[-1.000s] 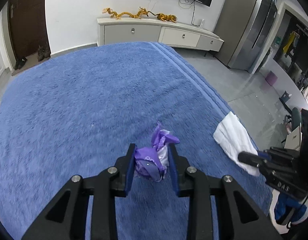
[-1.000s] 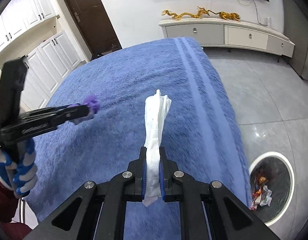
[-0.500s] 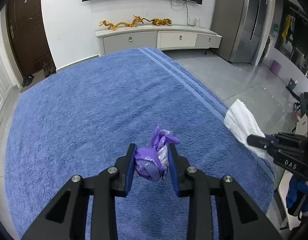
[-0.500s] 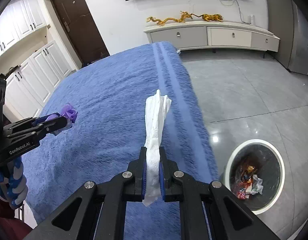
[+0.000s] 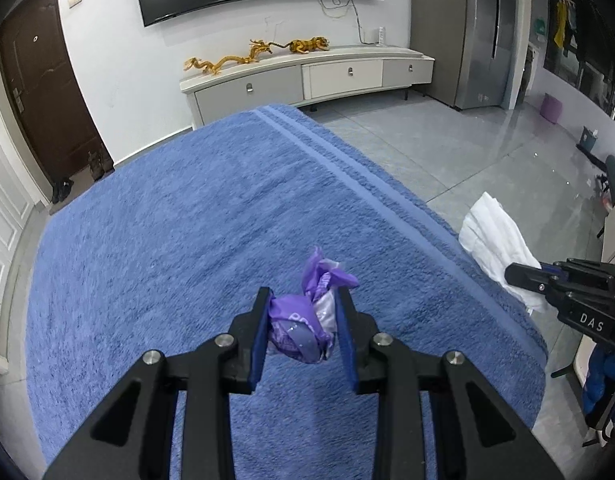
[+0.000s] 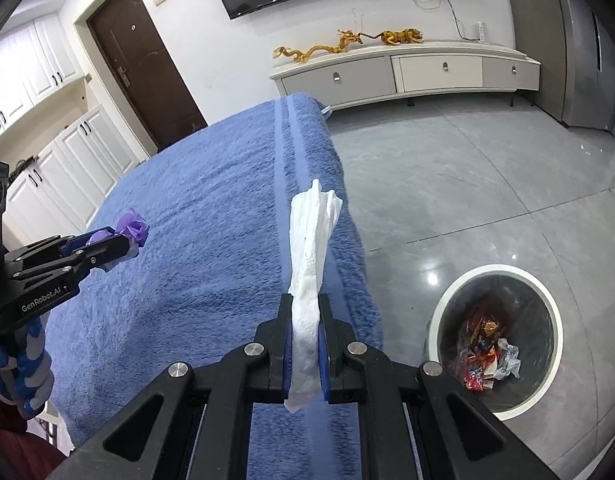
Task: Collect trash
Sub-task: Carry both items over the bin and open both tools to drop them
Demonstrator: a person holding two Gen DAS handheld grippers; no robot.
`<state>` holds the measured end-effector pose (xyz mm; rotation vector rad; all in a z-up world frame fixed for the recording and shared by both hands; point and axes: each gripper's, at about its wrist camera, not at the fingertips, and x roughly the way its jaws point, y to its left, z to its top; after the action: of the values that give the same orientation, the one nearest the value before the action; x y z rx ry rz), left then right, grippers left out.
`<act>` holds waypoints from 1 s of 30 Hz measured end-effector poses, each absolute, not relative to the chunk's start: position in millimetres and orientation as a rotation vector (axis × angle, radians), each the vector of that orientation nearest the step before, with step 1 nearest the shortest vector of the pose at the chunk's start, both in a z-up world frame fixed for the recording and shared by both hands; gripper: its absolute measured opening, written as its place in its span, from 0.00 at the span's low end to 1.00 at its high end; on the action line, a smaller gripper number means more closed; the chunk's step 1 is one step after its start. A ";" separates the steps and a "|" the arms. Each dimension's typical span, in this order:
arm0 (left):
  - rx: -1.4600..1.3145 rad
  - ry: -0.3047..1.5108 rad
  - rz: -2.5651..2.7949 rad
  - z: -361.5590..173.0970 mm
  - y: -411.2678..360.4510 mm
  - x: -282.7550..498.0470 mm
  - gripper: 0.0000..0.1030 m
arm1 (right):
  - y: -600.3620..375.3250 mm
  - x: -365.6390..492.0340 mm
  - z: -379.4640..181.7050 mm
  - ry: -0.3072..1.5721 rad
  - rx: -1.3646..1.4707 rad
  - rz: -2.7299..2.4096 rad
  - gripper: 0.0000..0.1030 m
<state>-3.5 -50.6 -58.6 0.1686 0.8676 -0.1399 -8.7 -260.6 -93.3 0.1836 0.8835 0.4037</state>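
Observation:
My left gripper is shut on a crumpled purple wrapper, held above the blue towel that covers the table. From the right wrist view the same wrapper shows at the left gripper's tip. My right gripper is shut on a long white tissue that stands up between its pads, over the towel's right edge. In the left wrist view that tissue hangs beyond the table edge. A round white-rimmed trash bin stands on the floor at lower right.
The bin holds colourful wrappers. Grey tiled floor spreads right of the table. A white TV cabinet with golden figures stands against the far wall, a brown door to its left. A gloved hand holds the left gripper.
Both grippers have swung rightward toward the table's edge, still gripping the wrapper and the tissue. The trash bin has come fuller into the right wrist view.

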 end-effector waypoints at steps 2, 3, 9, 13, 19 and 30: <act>0.186 0.862 -0.145 -56.7 -59.5 -2.3 0.28 | -269.0 -9.5 -93.6 0.874 0.198 0.399 0.10; 0.195 0.860 -0.149 -55.6 -64.3 -1.5 0.28 | -272.5 -9.9 -93.4 0.870 0.202 0.394 0.10; 0.243 0.853 -0.195 -52.4 -95.2 6.6 0.28 | -305.2 -11.5 -97.0 0.852 0.246 0.349 0.10; 0.274 0.850 -0.229 -52.5 -117.3 11.1 0.28 | -327.5 -13.1 -102.9 0.852 0.273 0.313 0.10; 0.316 0.847 -0.289 -54.5 -156.2 20.8 0.28 | -361.6 -15.6 -111.9 0.853 0.319 0.254 0.10; 0.415 0.836 -0.407 -63.5 -239.0 41.2 0.28 | -421.4 -17.8 -135.9 0.871 0.404 0.143 0.10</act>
<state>41.2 -239.0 -63.5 0.4150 0.8356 -0.4075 -17.8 -421.4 -135.9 0.4044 0.8713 0.1435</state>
